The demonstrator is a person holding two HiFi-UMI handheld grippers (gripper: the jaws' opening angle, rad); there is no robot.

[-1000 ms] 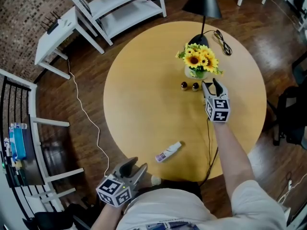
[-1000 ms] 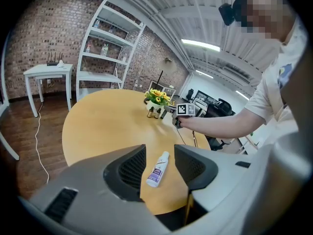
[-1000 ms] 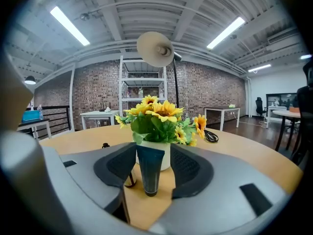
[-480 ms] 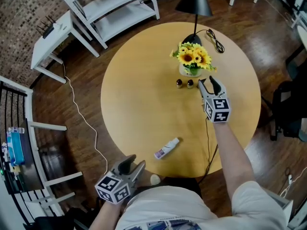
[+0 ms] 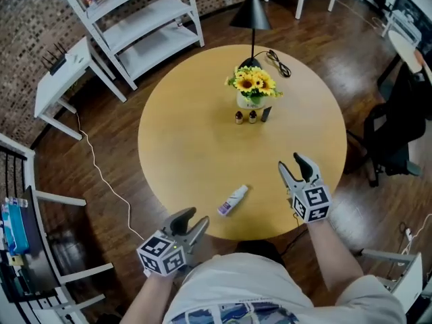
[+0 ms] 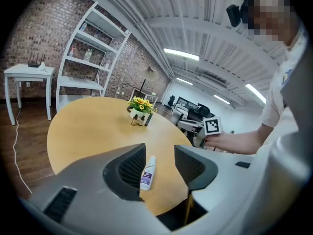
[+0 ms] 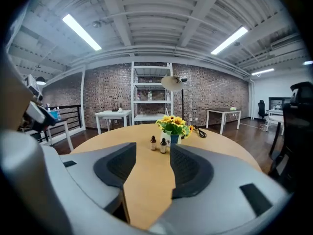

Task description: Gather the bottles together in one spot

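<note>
Two small brown bottles (image 5: 238,117) (image 5: 252,117) stand side by side in front of the sunflower vase (image 5: 251,100) on the round wooden table (image 5: 175,140). A dark narrow thing (image 5: 265,114) stands just right of them. A white bottle (image 5: 232,200) with a purple label lies on its side near the table's front edge. My left gripper (image 5: 194,218) hovers open and empty at that edge, the white bottle (image 6: 147,173) lying ahead between its jaws. My right gripper (image 5: 292,165) is open and empty over the near right of the table, facing the brown bottles (image 7: 153,142) (image 7: 163,145).
A black lamp (image 5: 251,12) and a coiled cable (image 5: 279,63) sit behind the vase. White shelving (image 5: 135,25) and a small white table (image 5: 57,79) stand beyond the table at the left. A dark chair (image 5: 391,127) is at the right.
My right gripper has drawn back from beside the brown bottles to the near right part of the table. The left gripper has hardly shifted.
</note>
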